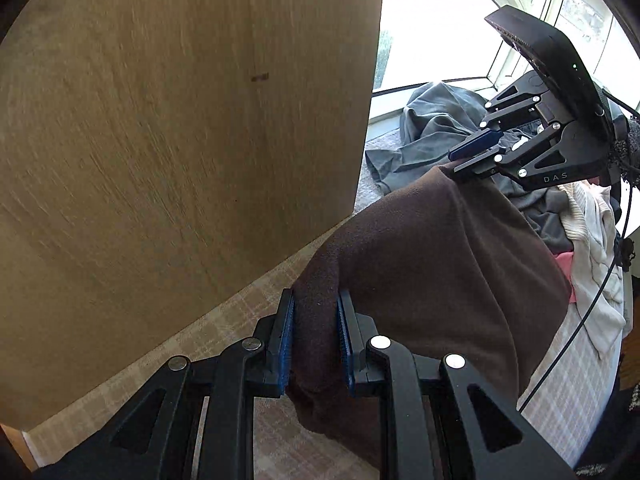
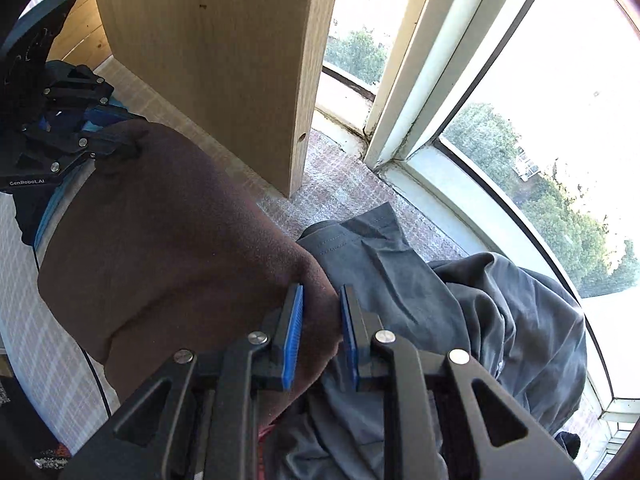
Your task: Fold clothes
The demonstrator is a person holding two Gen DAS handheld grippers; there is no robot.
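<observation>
A dark brown fleece garment (image 1: pixel 440 264) hangs stretched between my two grippers, above the floor. My left gripper (image 1: pixel 316 340) is shut on one corner of it, the cloth bunched between the blue pads. My right gripper (image 2: pixel 320 340) is shut on the other corner of the brown garment (image 2: pixel 168 232). In the left wrist view the right gripper (image 1: pixel 476 160) shows at upper right, pinching the far corner. In the right wrist view the left gripper (image 2: pixel 100 136) shows at upper left on its corner. The garment's lower part hangs out of sight.
A wooden panel (image 1: pixel 180 140) stands close on the left, its edge (image 2: pixel 300 80) near the window (image 2: pixel 520 120). A grey garment (image 2: pixel 460 312) lies crumpled on the carpet (image 2: pixel 340 184). A pile with cream cloth (image 1: pixel 592 264) and pink cloth lies at the right.
</observation>
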